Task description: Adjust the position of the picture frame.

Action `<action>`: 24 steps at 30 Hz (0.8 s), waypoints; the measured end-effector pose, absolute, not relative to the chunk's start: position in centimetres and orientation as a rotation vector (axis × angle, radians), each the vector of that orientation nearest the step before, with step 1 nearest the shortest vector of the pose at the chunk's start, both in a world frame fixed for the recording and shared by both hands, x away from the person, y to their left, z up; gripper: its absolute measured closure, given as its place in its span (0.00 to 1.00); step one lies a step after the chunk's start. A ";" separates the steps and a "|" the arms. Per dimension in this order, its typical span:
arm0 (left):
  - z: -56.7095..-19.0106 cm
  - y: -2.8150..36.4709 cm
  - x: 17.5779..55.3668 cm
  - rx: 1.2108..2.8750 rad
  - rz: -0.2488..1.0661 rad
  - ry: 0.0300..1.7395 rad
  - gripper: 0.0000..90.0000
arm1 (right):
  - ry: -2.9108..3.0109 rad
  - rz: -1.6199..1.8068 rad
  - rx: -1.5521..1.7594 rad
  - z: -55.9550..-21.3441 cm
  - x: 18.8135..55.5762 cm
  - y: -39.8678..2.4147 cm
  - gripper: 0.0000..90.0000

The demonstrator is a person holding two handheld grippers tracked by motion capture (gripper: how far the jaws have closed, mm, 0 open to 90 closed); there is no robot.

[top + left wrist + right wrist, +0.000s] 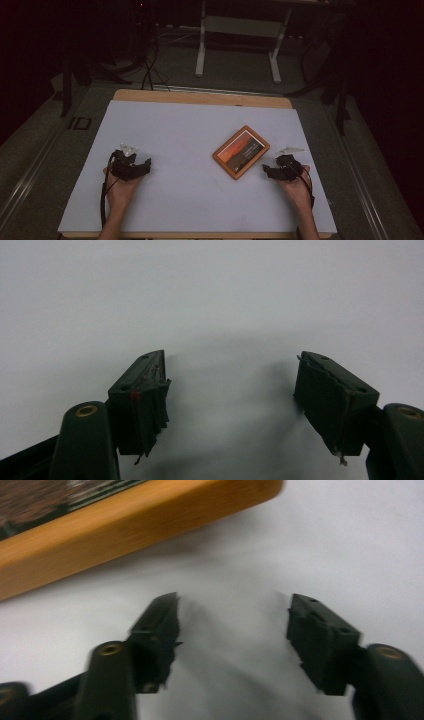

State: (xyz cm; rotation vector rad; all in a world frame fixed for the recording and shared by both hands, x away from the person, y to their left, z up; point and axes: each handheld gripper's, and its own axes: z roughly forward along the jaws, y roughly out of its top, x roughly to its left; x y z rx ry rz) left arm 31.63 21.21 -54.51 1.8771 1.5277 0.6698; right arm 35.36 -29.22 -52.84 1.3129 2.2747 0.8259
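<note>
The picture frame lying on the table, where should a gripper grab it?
Probably the wooden border of the picture frame, along the edge nearest the right gripper. It lies flat and tilted, so slide one open jaw under that edge, coming from the right, where the gap is short.

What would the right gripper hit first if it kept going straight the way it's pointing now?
Most likely the wooden picture frame. The right gripper, jaws open, points at the frame's near edge, with a strip of bare white table cover between them. How wide that gap is remains unclear.
</note>
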 end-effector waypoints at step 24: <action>-53.7 20.0 30.9 1.893 0.597 1.373 0.48 | 2.295 0.977 1.209 -51.0 34.0 -28.7 0.56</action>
